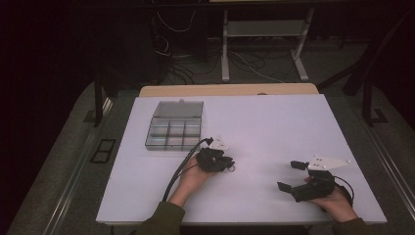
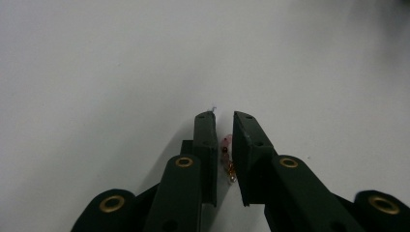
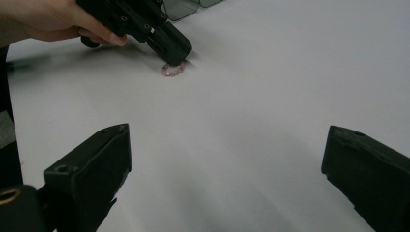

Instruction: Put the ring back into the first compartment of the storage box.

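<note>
Bracelet (image 3: pixel 173 69), small pink beaded ring w/ gold bits, lies on the white table (image 1: pixel 274 122) roughly mid-front, just right of the left hand (image 1: pixel 192 177). In the left gripper view its beads (image 2: pixel 226 145) sit in the narrow gap between the two black jaws, gold links lower down. Left gripper (image 1: pixel 228 163) angled down onto it, tips at the table surface; jaws nearly together, slim gap left. Whether the pads actually pinch the beads is hard to tell – probably touching on one side, view too tight to be sure. In the right gripper view the bracelet pokes out from under the left gripper's tip.

Right gripper (image 1: pixel 291 175) held in the right hand (image 1: pixel 337 203) at the front right of the table, well apart from the bracelet, jaws spread wide, nothing btwn them.

Clear compartment box (image 1: pixel 173 128), lid open, sits back-left on the table, beyond the left gripper. Cable trails from the left gripper toward the front edge.
</note>
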`<state>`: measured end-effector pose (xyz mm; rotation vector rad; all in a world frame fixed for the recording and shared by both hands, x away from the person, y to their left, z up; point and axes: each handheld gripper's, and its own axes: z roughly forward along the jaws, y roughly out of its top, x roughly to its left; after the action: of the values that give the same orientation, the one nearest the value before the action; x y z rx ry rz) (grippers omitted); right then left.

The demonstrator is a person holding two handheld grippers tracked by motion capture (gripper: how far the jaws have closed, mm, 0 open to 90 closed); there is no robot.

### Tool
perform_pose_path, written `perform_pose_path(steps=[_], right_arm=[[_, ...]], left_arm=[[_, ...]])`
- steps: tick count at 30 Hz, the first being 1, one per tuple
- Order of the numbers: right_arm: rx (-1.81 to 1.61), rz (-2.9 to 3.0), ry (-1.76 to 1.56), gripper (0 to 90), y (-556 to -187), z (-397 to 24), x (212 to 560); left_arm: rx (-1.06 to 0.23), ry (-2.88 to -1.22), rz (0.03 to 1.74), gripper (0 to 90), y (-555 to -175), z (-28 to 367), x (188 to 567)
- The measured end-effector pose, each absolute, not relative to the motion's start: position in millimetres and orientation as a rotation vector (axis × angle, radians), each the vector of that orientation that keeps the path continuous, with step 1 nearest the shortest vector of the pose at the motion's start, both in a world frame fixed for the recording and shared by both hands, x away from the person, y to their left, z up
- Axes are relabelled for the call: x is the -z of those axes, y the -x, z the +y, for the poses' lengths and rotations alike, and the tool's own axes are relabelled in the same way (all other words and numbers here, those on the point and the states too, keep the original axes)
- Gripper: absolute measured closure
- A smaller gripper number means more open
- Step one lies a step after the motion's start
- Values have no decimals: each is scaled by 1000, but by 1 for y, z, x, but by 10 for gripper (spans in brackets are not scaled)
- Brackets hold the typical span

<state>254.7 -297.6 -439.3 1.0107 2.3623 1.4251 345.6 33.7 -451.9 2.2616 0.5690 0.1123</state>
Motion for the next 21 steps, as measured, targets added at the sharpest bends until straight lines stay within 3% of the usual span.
perform_pose_path(steps=[21], right_arm=[[-1424,2364,-1012,34,-255,-298,440]], left_arm=[[-91,-2262,593,877,-347,36,450]])
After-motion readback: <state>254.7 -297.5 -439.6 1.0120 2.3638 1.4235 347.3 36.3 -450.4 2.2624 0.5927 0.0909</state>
